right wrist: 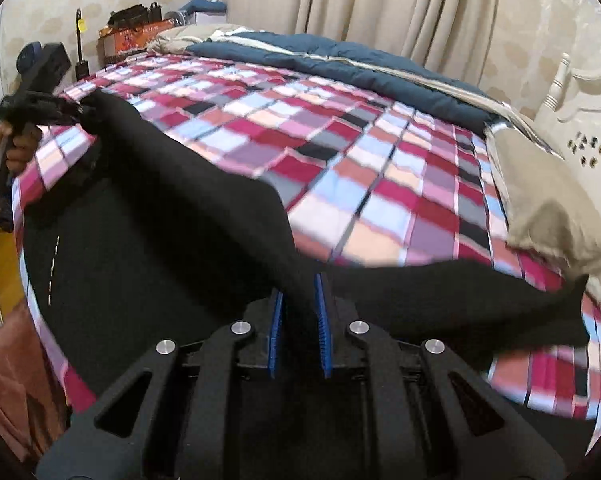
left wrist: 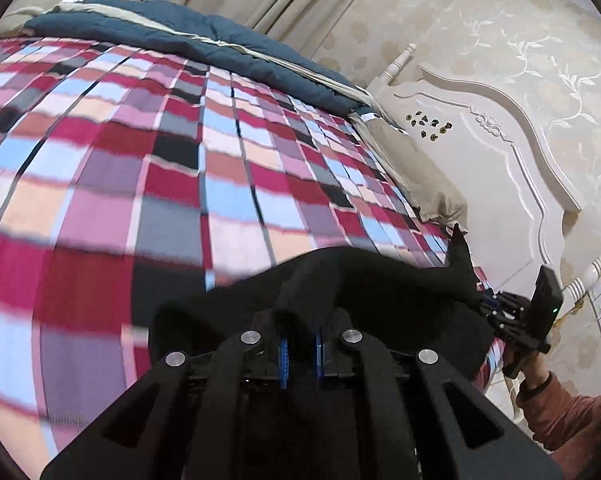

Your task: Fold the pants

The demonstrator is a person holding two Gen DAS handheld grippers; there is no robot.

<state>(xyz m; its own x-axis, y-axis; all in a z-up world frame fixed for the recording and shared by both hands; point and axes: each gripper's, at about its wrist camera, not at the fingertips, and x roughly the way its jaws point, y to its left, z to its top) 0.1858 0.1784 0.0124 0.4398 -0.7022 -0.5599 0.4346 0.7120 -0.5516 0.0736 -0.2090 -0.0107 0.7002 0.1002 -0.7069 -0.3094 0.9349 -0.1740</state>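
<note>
Black pants point(right wrist: 172, 216) lie at the near edge of a bed, on a checked bedspread point(right wrist: 340, 152) of red, pink, pale blue and grey squares; one edge of the cloth is lifted and drawn taut between the two grippers, the rest sagging onto the spread.

Left gripper point(left wrist: 300, 344): blue pads point(left wrist: 283, 354) close together with a fold of the black cloth rising between them; clenched on the pants. In the right wrist view it shows far left point(right wrist: 82, 114), cloth bunched at its tip, a hand point(right wrist: 16, 148) on its handle.

Right gripper point(right wrist: 299, 312): blue pads point(right wrist: 275, 320) pressed to either side of a ridge of the cloth; grasping the pants. In the left wrist view it sits at the right edge of the bed point(left wrist: 486, 304), a peak of cloth standing just above it.

Far side of the bed: a dark blue quilt point(right wrist: 364, 64); beige curtain point(right wrist: 380, 4) behind it. A beige pillow point(right wrist: 540, 200) lies at the right, against a white carved headboard point(left wrist: 500, 152). An orange box point(right wrist: 136, 36) stands far left, past the foot of the bed. Motion blur softens the near checks.
</note>
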